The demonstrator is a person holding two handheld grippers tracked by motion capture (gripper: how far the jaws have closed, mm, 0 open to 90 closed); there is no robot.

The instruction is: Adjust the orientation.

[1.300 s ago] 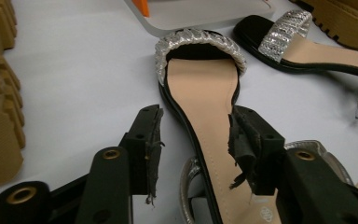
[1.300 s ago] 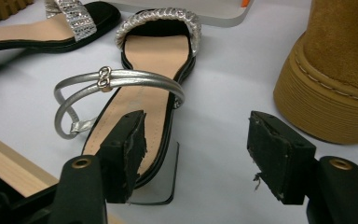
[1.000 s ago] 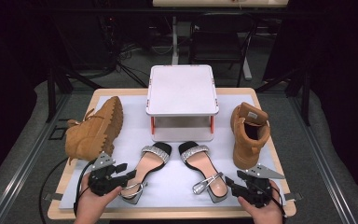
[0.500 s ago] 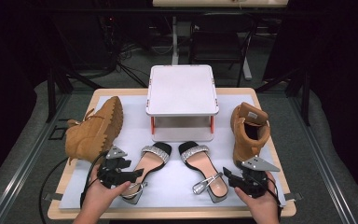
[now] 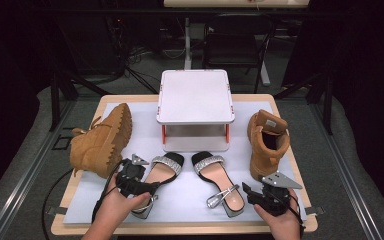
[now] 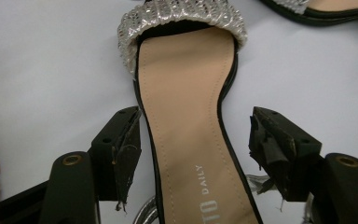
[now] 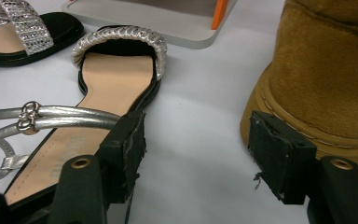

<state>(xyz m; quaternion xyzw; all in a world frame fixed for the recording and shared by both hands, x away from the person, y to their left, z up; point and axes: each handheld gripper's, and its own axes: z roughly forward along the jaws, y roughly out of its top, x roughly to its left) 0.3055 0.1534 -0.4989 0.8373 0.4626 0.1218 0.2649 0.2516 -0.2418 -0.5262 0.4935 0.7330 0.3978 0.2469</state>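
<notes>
Two black sandals with silver straps lie side by side on the white mat. My left gripper (image 5: 149,189) hovers over the heel end of the left sandal (image 5: 164,169). In the left gripper view its jaws straddle the tan insole (image 6: 186,140); they have just been opening, and the pads stand off the sandal's edges. My right gripper (image 5: 247,192) sits open at the front right, just right of the right sandal (image 5: 219,180). Its jaws have also just been opening, with bare mat between them; the left pad (image 7: 128,149) is beside the silver ankle strap (image 7: 65,117).
A tan boot (image 5: 102,140) lies on its side at the left. Its mate (image 5: 267,142) stands upright at the right, close to my right gripper's far jaw (image 7: 326,79). A white raised stand (image 5: 195,97) with orange legs is behind the sandals. The table's front edge (image 5: 180,230) is near both hands.
My left hand has moved right and away from me along the left sandal. Both grippers' jaws stand wider apart than before. The right hand has hardly shifted.
</notes>
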